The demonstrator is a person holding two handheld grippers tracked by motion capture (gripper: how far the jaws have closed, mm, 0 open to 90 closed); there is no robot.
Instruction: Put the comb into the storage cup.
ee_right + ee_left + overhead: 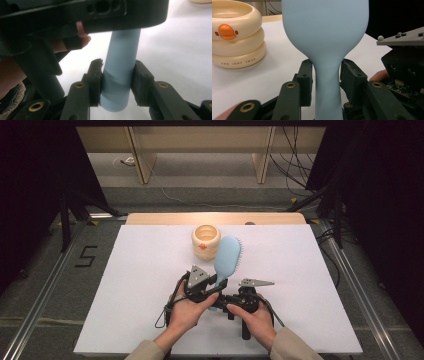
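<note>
A light blue hairbrush (228, 254) lies tilted over the white table, its head next to a cream ringed cup (205, 241). My left gripper (219, 287) straddles the neck of the hairbrush (325, 37). In the left gripper view my left gripper (327, 72) has its pads close beside the neck, a thin gap showing at the left pad, so it is open. My right gripper (221, 301) comes in from the right. In its own view my right gripper (117, 75) is shut on the round end of the brush handle (120, 62).
The cream cup (234, 35) carries an orange duck bill and small lettering on its lowest ring. The white tabletop (140, 285) stretches wide to the left and right of my hands. Cables and wooden table legs lie on the floor beyond the far edge.
</note>
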